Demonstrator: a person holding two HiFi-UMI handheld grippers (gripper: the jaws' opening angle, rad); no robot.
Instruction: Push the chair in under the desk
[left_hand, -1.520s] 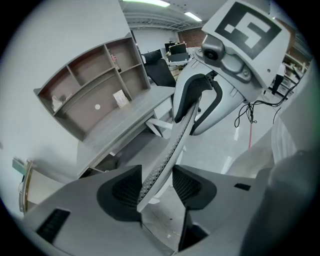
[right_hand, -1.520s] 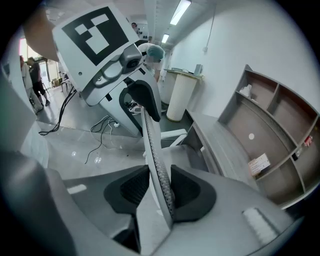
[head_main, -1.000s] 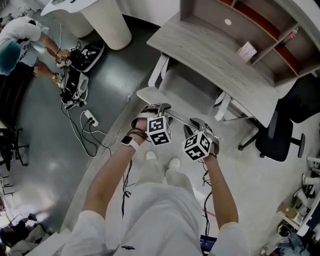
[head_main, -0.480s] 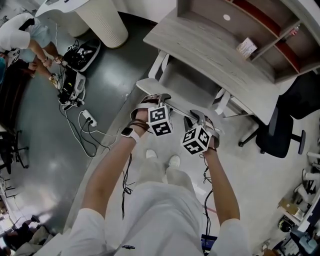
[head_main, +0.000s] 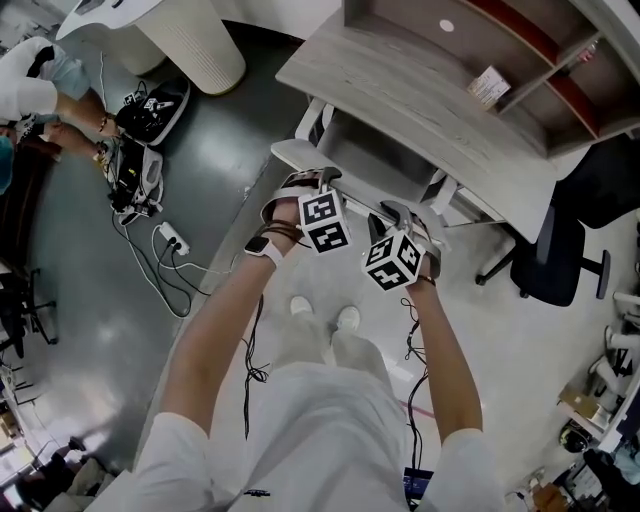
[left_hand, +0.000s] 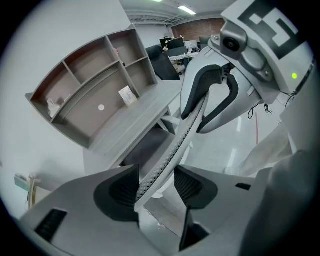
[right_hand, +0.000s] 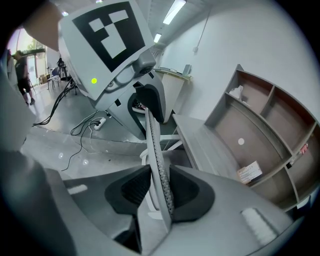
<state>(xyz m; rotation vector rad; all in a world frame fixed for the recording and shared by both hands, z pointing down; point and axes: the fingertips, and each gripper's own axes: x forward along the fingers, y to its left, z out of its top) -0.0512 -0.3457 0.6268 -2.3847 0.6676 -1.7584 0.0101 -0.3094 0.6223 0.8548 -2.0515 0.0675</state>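
Straddling the chair back (left_hand: 192, 125): left tool (left_hand: 155, 184), jaws just opening (pads loose), right tool (right_hand: 159, 192) clamped on it.

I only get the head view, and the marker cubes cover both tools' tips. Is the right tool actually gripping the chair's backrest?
Observer: Yes. In the right gripper view, the right tool is closed on the backrest's mesh edge, pressing it from both sides.
Operator: And the left one?
Observer: In the left gripper view, the left tool has just been opening. The same mesh edge runs between its jaws, with a visible gap on one side, so it is not clamped.
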